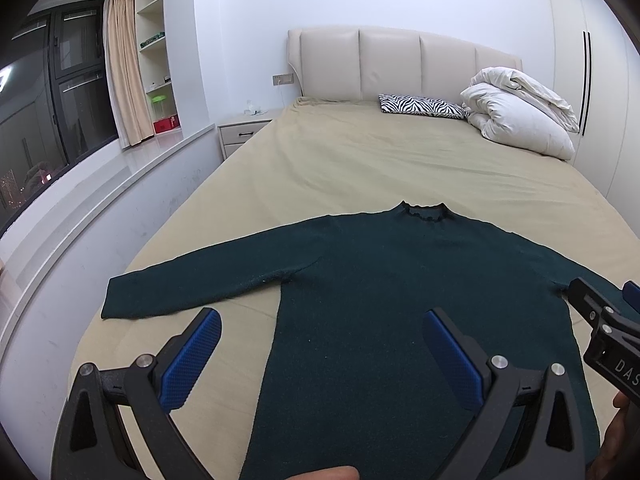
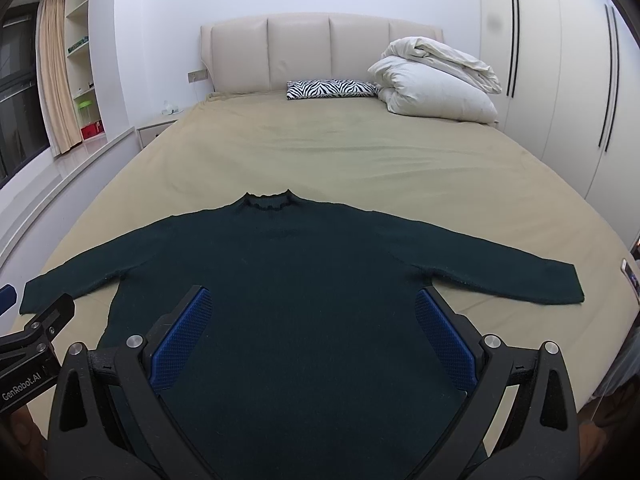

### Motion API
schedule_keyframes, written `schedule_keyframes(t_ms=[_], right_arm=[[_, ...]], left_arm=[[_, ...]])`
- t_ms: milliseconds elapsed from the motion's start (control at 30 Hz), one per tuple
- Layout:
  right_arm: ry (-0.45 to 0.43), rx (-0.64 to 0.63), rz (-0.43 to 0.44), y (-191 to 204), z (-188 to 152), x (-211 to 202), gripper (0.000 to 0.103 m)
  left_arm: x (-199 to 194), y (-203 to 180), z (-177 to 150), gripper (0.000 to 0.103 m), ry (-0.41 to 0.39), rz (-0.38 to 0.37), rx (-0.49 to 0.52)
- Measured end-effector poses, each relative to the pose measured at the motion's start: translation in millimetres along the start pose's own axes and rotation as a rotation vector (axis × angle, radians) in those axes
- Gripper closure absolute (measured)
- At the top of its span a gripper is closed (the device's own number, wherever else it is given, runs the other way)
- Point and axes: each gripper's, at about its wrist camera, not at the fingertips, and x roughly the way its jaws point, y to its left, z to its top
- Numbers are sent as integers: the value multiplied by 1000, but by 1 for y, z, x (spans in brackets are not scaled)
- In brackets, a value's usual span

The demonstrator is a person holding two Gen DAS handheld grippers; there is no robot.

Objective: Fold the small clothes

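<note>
A dark green long-sleeved sweater point(image 1: 384, 280) lies flat on the beige bed sheet point(image 1: 360, 152), collar away from me, both sleeves spread out; it also shows in the right wrist view point(image 2: 304, 264). My left gripper point(image 1: 322, 320) is open and empty, hovering above the sweater's lower left body and side edge. My right gripper point(image 2: 314, 300) is open and empty, above the sweater's lower body. The right gripper's tip point(image 1: 600, 312) shows at the right edge of the left wrist view; the left gripper's tip point(image 2: 44, 320) shows at the left of the right wrist view.
A zebra-print pillow point(image 1: 422, 105) and a folded white duvet point(image 1: 520, 112) lie by the headboard point(image 1: 400, 60). A nightstand point(image 1: 244, 132) and a window ledge point(image 1: 100, 184) stand left of the bed. Wardrobe doors point(image 2: 560, 80) stand on the right. A phone point(image 2: 630, 274) lies at the bed's right edge.
</note>
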Motion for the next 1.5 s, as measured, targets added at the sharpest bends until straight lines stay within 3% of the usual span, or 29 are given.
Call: schedule_keyframes(t_ms=[233, 400, 533, 733, 833, 900, 933, 1100, 1200, 1267, 1400, 1500], right_arm=[[25, 20, 8, -10, -2, 14, 0], [54, 109, 41, -48, -6, 31, 0], [64, 326, 90, -139, -15, 51, 0], [66, 898, 40, -346, -67, 92, 0], [49, 1139, 37, -424, -106, 110, 5], [18, 1243, 56, -463, -126, 121, 13], [-8, 1271, 75, -476, -131, 126, 14], [-70, 1253, 96, -512, -118, 152, 18], [-58, 1268, 86, -532, -112, 173, 41], [-34, 1235, 67, -547, -102, 188, 70], [29, 1144, -9, -548, -64, 201, 91], [29, 1001, -8, -513, -7, 206, 93]], left_arm=[[-1, -5, -3, 0, -7, -67, -9], [11, -8, -10, 0, 19, -118, -32], [37, -12, -11, 0, 115, -179, -42], [79, -28, -11, 0, 229, -263, -124], [87, -37, -9, 0, 182, -288, -185], [91, -42, -6, 0, 139, -312, -240], [97, -47, -5, 0, 157, -320, -242], [137, -73, -2, 0, 345, -354, -190], [151, -83, -1, 0, 357, -341, -156], [158, -84, -1, 0, 363, -359, -160], [172, -72, 3, 2, 380, -431, -232], [181, -61, 9, 6, 380, -464, -268]])
